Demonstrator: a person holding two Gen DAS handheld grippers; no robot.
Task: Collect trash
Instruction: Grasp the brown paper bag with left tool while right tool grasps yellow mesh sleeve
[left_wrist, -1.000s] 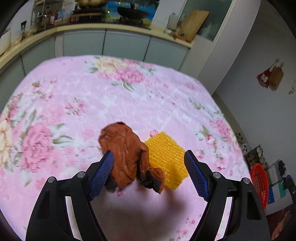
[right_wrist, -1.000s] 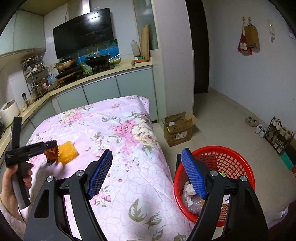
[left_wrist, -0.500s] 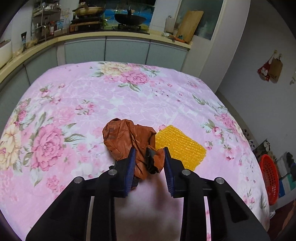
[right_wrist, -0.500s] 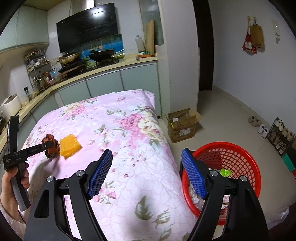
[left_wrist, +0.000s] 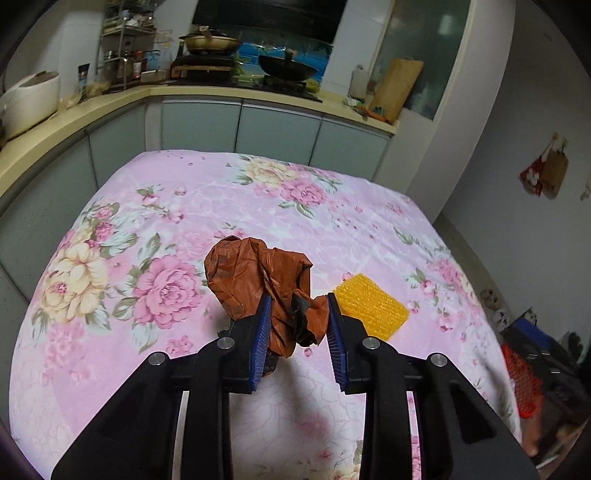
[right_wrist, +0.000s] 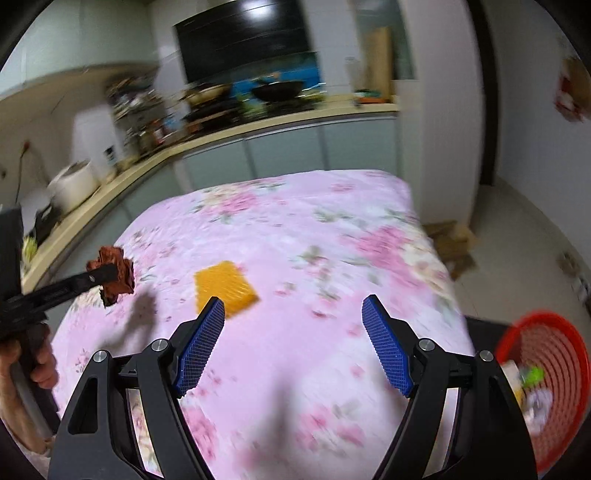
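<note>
Above floral bedspread (left_wrist: 184, 229), left hand-held gripper (left_wrist: 297, 314) clamps crumpled brown wrapper (left_wrist: 258, 277) between its pads.

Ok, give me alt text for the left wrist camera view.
The left gripper is shut on a crumpled brown bag, above a pink flowered cloth. A yellow pad lies on the cloth just right of it, with kitchen counters behind.

The left gripper (left_wrist: 297, 308), wide a second ago, now clamps the crumpled brown bag (left_wrist: 258, 280) and lifts it clear of the floral-covered bench (left_wrist: 166, 206); the right gripper (right_wrist: 293, 314) swings from the red basket (right_wrist: 554, 369) toward the yellow sponge (right_wrist: 224, 288).
</note>
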